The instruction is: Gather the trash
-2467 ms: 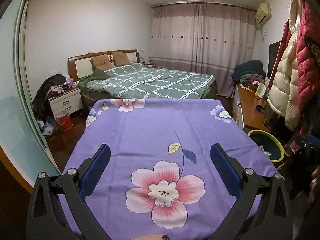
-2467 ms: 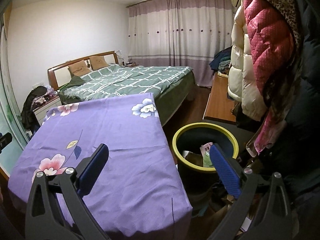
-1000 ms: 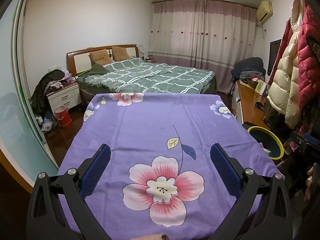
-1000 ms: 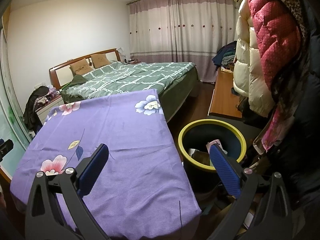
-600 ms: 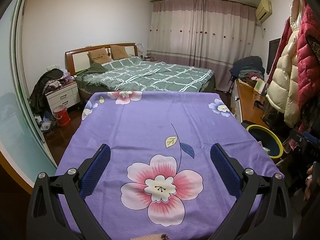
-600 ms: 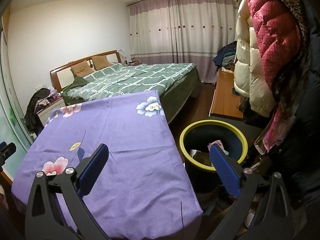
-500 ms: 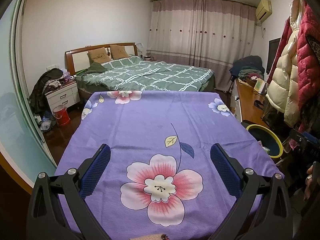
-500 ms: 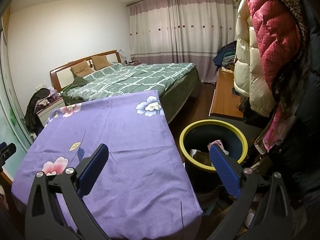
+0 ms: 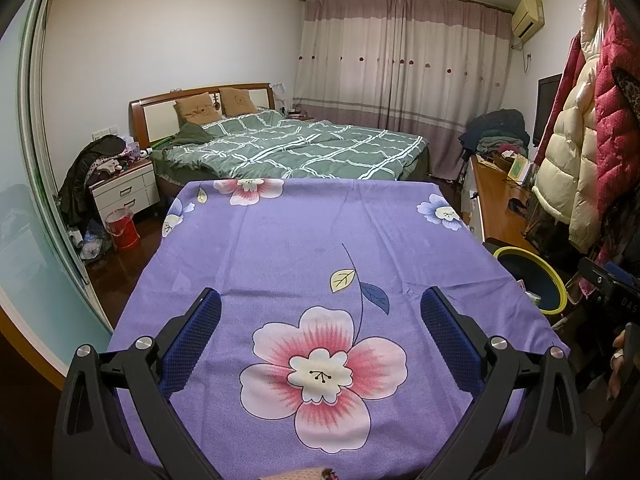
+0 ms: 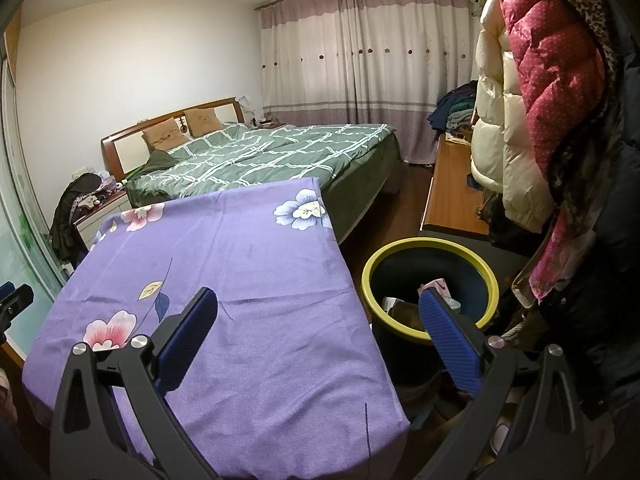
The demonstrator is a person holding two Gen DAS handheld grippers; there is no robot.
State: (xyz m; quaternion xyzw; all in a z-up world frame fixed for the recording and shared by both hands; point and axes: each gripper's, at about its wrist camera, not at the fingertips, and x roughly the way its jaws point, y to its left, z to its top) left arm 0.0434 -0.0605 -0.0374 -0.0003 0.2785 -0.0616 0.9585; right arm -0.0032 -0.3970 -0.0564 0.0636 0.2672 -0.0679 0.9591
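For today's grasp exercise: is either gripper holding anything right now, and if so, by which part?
Nothing is held. The left gripper and the right gripper are both open with nothing between their fingers, above the purple cloth.

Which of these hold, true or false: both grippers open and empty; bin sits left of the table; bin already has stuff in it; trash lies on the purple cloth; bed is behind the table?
1. Left gripper and right gripper are open and empty. True.
2. The bin sits left of the table. False: it stands off the table's right edge.
3. The bin has items inside. True.
4. Trash lies on the purple cloth. False: nothing shows on it.
5. The bed is beyond the table. True.
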